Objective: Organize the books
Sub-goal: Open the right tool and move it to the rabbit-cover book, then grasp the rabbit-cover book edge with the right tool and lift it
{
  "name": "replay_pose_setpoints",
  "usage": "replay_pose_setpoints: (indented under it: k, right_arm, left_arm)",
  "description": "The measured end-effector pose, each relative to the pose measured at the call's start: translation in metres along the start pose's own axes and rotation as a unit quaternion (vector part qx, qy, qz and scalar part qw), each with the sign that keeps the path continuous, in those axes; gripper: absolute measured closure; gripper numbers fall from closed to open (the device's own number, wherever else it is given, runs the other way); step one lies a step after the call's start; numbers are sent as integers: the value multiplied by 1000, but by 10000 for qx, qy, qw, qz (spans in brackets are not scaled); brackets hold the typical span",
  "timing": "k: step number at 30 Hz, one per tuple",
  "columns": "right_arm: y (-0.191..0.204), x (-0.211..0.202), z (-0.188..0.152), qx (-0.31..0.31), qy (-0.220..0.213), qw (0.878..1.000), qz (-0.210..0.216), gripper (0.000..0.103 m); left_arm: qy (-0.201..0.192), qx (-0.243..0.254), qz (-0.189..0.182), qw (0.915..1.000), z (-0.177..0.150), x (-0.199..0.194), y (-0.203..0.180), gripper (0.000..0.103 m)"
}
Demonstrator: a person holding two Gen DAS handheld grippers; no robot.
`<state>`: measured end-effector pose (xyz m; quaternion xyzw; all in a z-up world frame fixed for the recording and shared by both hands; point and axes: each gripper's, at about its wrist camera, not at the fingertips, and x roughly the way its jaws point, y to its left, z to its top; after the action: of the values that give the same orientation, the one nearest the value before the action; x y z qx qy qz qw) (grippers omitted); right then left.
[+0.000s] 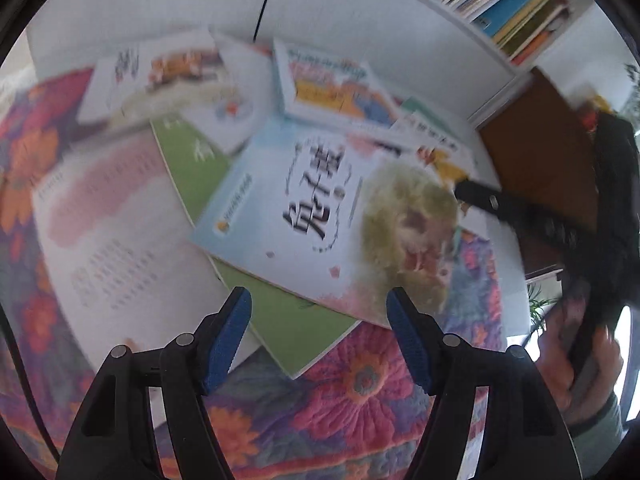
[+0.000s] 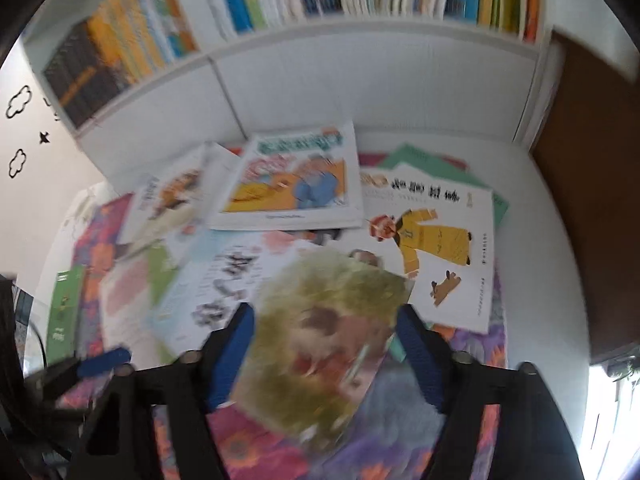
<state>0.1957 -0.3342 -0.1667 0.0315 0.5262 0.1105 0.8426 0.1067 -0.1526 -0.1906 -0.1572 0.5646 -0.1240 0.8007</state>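
We see a pale-blue book (image 1: 320, 216) atop the pile, rug (image 1: 360, 392) bare at six o'clock, both grippers (image 1: 319, 338) (image 2: 326, 354) agape, empty.

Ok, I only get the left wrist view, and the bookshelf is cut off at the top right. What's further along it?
Observer: In the right wrist view the bookshelf runs on left to a row of dark-spined books.
Operator: And left of that?
Observer: Black cloud and star stickers.
Operator: And the half-hidden book with yellow on it?
Observer: Its cover shows a figure in yellow clothes.
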Motion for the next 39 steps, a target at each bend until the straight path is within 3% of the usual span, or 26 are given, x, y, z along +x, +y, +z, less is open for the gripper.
replay_pose_setpoints:
  k: [8, 11, 15, 18, 22, 27, 30, 35, 36, 39]
  right_arm:
    - [-19, 54, 30, -220, 190, 9995, -135, 44]
    - [-25, 73, 31, -265, 528, 9982, -71, 45]
    - [-15, 66, 21, -531, 774, 9955, 131, 44]
    - [1, 52, -4, -658, 1058, 9911, 470, 44]
    - [17, 44, -64, -195, 1502, 9828, 1053, 44]
    - [56, 17, -124, -86, 1679, 9707, 1715, 44]
    - [66, 5, -141, -46, 1465, 9784, 1459, 44]
    - [45, 10, -138, 911, 908, 9835, 1273, 48]
    - [46, 9, -138, 940, 818, 9845, 1238, 48]
    - [58, 5, -142, 892, 771, 9875, 1043, 49]
  left_arm:
    - [67, 298, 167, 9994, -6, 25, -21, 36]
    - [90, 357, 138, 9992, -7, 25, -22, 36]
    - [140, 391, 13, 9991, -17, 17, -14, 36]
    - [172, 444, 56, 9988, -27, 5, -3, 36]
    - [314, 395, 100, 9987, -43, -7, 23, 36]
    - [464, 207, 178, 9985, -77, -22, 61, 38]
    - [487, 199, 70, 9986, -83, -26, 65, 43]
    - [348, 72, -309, 9989, -73, -25, 67, 51]
    - [367, 37, -455, 9983, -71, -24, 67, 60]
    - [360, 20, -531, 9979, -70, -25, 64, 62]
